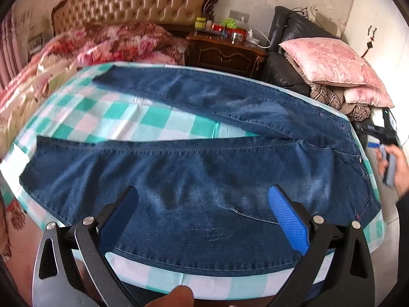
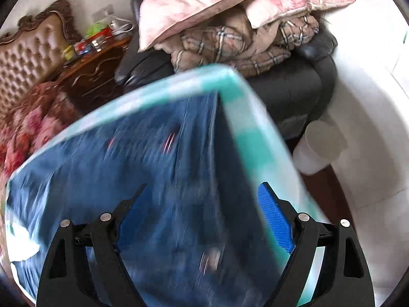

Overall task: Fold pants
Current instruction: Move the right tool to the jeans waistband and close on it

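1. Bedroom scene: a table covered with a green and white checked cloth (image 1: 107, 112) stands in front of a bed with a tufted headboard (image 1: 133, 0); a dark wooden nightstand (image 1: 225, 53) and a black leather armchair (image 1: 286, 58) with pink pillows (image 1: 329, 61) are at the far right
2. On the cloth the blue jeans (image 1: 204, 174) lie flat and not yet folded, the waistband at the right, the two legs going to the left and spread apart like a V, so the long axis runs left to right across the left wrist view
3. Left gripper (image 1: 203, 197) has its jaws wide and holds nothing; it hovers above the near leg, about the thigh and knee part
4. Right gripper (image 2: 203, 192) is also wide and holds nothing; it is over the waist end, near the right corner of the table, so I judge it the nearer one to the waistband, and the left one nearer to the legs
5. For the first fold, I think the near leg must go over the far leg, so the grip should be on the near edge
6. Right wrist view is much blurred; buttons and pockets are hard to make out, and I cannot tell if the fingers touch the denim
7. Far leg hem reaches the table's far left area; the right hand (image 1: 393, 168) is cut off at the edge
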### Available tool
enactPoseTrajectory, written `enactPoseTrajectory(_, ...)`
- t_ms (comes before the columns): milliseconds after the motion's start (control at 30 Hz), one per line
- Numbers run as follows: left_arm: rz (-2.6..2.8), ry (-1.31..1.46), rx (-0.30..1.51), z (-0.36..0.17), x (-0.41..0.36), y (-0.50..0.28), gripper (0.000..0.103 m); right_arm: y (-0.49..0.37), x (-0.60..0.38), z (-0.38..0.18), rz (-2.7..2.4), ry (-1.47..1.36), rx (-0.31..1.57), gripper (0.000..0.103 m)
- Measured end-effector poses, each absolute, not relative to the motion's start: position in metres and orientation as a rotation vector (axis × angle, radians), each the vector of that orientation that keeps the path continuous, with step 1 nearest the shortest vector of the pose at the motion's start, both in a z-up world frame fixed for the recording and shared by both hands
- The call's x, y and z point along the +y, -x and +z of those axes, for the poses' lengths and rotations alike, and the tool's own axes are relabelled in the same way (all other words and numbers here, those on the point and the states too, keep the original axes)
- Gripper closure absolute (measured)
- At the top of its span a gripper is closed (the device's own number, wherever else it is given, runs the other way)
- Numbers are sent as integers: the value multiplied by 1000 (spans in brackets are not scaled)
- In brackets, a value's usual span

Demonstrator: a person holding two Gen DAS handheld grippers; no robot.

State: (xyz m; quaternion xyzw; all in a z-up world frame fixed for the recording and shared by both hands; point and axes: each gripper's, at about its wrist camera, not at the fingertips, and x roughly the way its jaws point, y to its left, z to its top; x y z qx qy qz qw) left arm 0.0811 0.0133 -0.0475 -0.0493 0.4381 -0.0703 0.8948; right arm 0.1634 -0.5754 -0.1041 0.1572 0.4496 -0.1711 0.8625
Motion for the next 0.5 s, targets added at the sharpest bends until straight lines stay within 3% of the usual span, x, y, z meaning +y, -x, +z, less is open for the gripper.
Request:
enactPoseTrajectory(267, -88, 101, 950, -61, 27, -92, 1, -257, -622, -126, -315, -314, 1031, 25)
enactPoseTrajectory(367, -74, 112, 962, -64, 36, -97, 1, -267, -625, -136, -296, -297, 1054, 34)
enactPoseTrajectory(467, -65, 124, 962, -64, 43, -103, 1, -274, -623, -139, -260, -276, 1058, 55)
enactPoseTrajectory(500, -64, 130, 961, -65, 44, -106, 1, -275, -621, -139, -239, -272, 1058, 73)
